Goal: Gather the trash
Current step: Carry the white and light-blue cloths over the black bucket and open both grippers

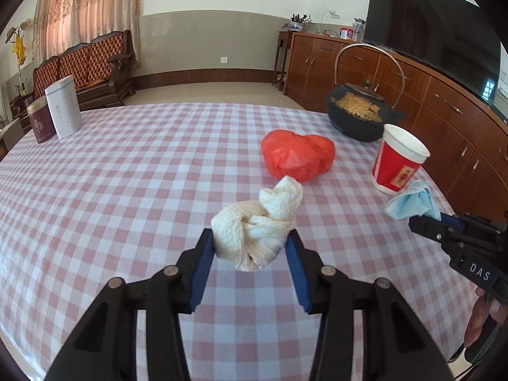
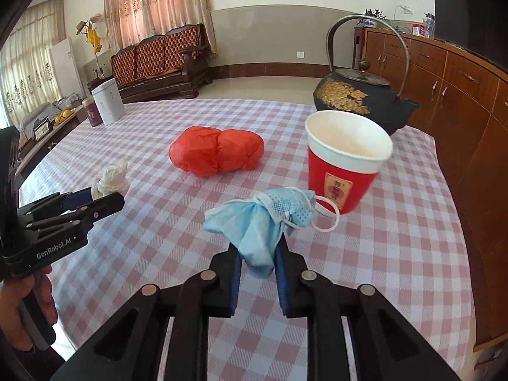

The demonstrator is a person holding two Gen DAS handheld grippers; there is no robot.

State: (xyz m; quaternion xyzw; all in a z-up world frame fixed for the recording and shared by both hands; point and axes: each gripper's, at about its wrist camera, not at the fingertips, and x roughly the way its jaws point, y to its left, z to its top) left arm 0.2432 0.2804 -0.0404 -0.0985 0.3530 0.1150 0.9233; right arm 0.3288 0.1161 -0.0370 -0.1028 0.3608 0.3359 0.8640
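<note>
A: Left gripper (image 1: 250, 247), nearest the left wrist camera: blue pads (image 1: 203, 263) clenched on a crumpled white tissue (image 1: 254, 228). Tissue bulges up and forward out of the pads, lifted clear of the checked cloth (image 1: 127, 190).

B: Right gripper (image 2: 258, 255)?

A: Clenched too, on a blue face mask (image 2: 263, 222). Mask is bunched, one white ear loop (image 2: 327, 219) hanging out to the right, just in front of the red paper cup (image 2: 343, 165). Whether the loop touches the cup: cannot tell.

B: Rest of the trash on the table?

A: Red plastic bag (image 1: 298, 155), wadded, lying mid-table, farther off than the tissue. Cup stands upright to the right of the bag, near the table's right edge, open mouth up.

B: Non-trash items?

A: Black iron teapot (image 1: 358, 114) with gold leaf pattern, far right, behind the cup. Two tins at far left: a white one (image 1: 65, 111) and a maroon one (image 1: 39, 122), just beside each other.

B: Hands?

A: Left hand (image 2: 19, 304) seen at the left gripper's handle in the right wrist view; right hand (image 1: 485, 314) partly visible at the lower right of the left wrist view.
</note>
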